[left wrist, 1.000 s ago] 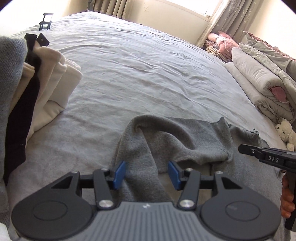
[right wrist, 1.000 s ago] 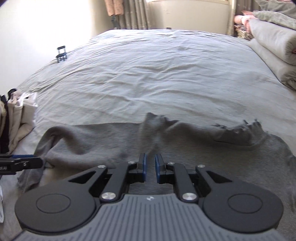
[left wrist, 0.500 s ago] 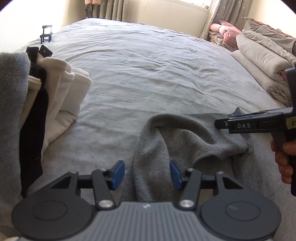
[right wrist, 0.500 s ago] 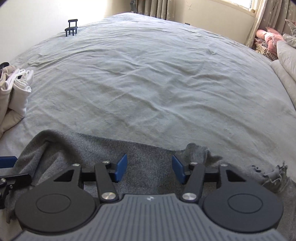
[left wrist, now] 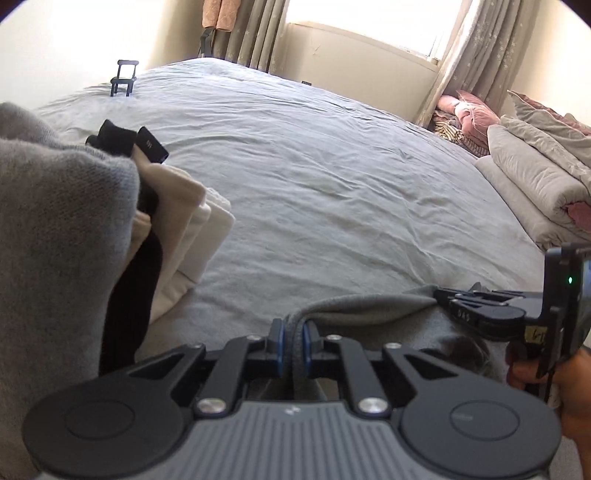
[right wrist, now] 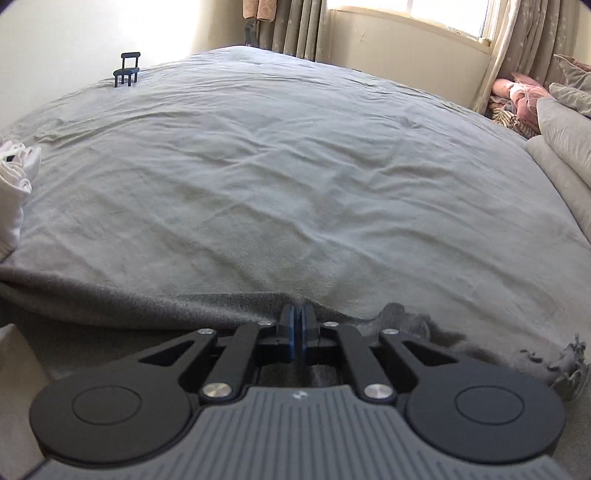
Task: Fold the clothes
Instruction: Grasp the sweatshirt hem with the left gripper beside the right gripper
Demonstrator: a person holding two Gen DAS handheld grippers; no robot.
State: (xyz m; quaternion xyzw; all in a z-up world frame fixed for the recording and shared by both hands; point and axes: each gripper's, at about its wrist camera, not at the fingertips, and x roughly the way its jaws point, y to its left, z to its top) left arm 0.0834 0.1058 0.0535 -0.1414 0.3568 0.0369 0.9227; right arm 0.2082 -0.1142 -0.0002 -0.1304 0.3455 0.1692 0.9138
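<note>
left hand-held gripper (left wrist: 292,338) closing, pads pinching the grey garment (left wrist: 369,306) edge. right hand-held gripper (right wrist: 297,325) closing, clamped on the garment's far edge on the bed (right wrist: 295,166).

Bright daylight from the window (left wrist: 362,26), blown out to glare. Sharp mid-frame; strongly bowed, dark-cornered at fisheye edges.

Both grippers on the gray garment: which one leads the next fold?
Probably left: the left gripper, closing, pinches the gray garment at its corner; the right gripper, closing mid-edge, can only follow.
</note>
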